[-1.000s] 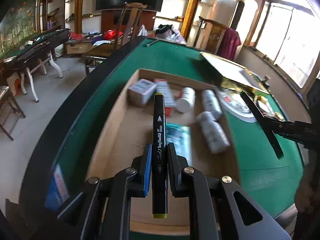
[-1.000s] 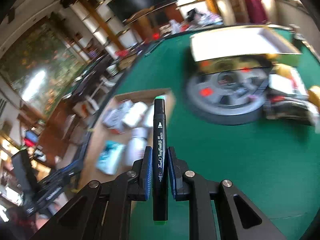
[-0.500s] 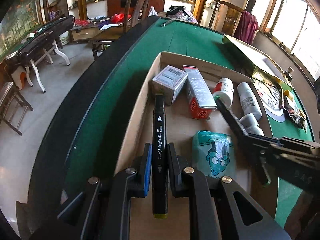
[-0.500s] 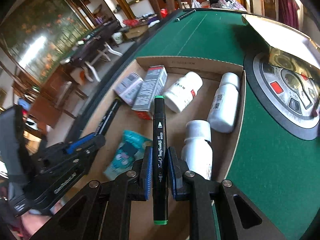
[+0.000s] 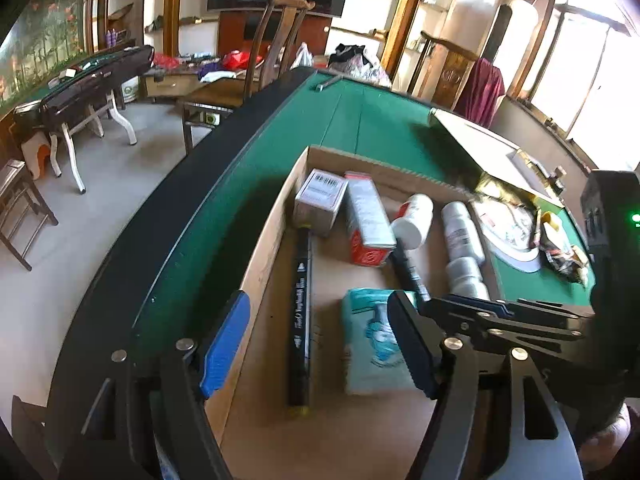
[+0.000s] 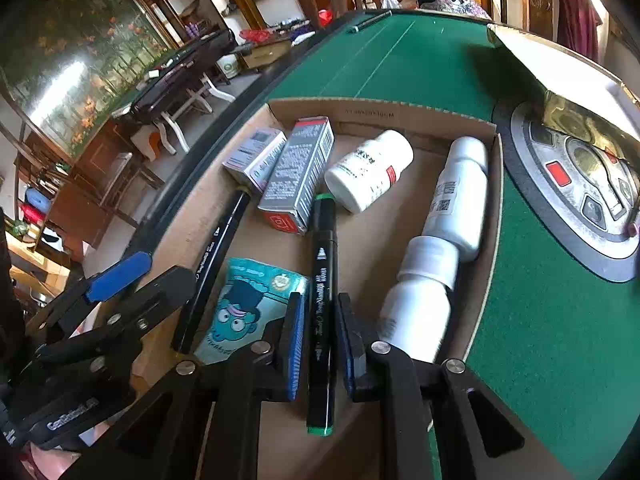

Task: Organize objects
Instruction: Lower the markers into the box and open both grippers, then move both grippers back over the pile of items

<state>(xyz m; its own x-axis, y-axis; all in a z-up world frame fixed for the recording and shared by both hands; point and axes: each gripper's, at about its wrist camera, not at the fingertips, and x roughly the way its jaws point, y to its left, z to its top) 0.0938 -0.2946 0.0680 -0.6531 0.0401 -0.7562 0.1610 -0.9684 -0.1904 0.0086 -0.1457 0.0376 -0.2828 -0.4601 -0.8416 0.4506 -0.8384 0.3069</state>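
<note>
A: Where do the two markers stand?

B: Both are inside the cardboard tray on the green felt surface. The yellow-tipped marker lies flat on the tray floor along the left wall, its long axis running near to far, the far end just beside a small grey box. The left gripper has just been opening; its fingers now stand wide either side of that marker and clear of it.

A: And the right?

B: The right gripper has just started opening. Its blue pads look barely parted from the green-tipped marker, so I read it as released or nearly so, though contact is hard to rule out. That marker also runs near to far, straight along the fingers, its far cap close to the red-ended carton and a white bottle.

A: So what does the next move turn on?

B: I judge it as pulling straight back along the marker's axis, so the pads do not drag it. The barrels are smooth, hard plastic and would roll sideways easily. To its left is a soft teal packet; to its right two white bottles lie end to end against the right wall.
</note>
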